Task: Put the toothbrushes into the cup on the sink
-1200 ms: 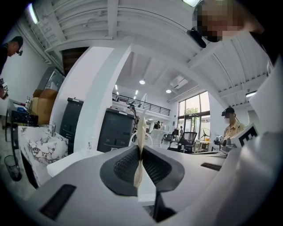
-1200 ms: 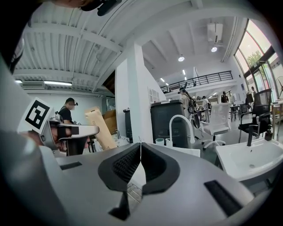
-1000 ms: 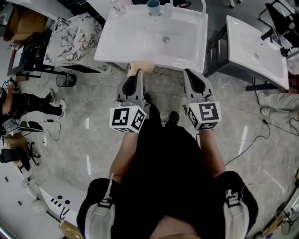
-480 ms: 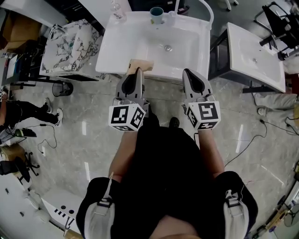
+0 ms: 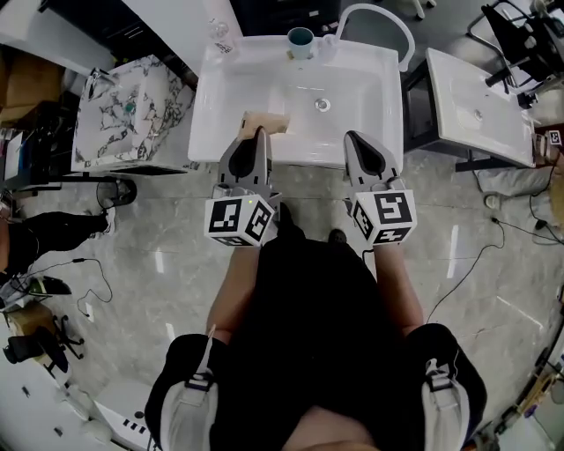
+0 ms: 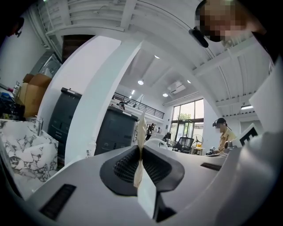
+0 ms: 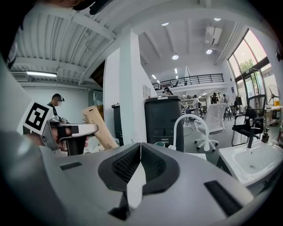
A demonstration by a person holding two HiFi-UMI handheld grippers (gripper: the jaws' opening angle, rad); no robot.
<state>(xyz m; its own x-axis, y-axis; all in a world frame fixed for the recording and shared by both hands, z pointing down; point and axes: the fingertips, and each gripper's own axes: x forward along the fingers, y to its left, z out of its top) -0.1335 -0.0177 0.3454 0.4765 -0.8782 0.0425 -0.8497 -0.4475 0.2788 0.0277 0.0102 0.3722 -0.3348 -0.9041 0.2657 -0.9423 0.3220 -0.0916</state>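
A teal cup [image 5: 300, 40] stands on the back rim of the white sink [image 5: 264, 84], next to the arched white faucet [image 5: 374, 13]. My left gripper [image 5: 258, 134] hovers over the sink's front edge, shut on a flat tan toothbrush pack [image 5: 267, 121]. In the left gripper view the pack [image 6: 141, 132] stands edge-on between the jaws. My right gripper [image 5: 356, 137] is level with the left one at the sink's front edge, jaws together with nothing in them. The right gripper view shows the cup [image 7: 159, 144] straight ahead and the pack [image 7: 98, 126] up at the left.
A second white sink [image 5: 476, 106] stands at the right and a marble-patterned one [image 5: 123, 110] at the left. Cables [image 5: 476, 264] trail over the tiled floor. A person's legs [image 5: 53, 229] show at the far left.
The sink has come nearer and lower in the head view as I step toward it. Both grippers keep the same pose, the left still holding the pack.
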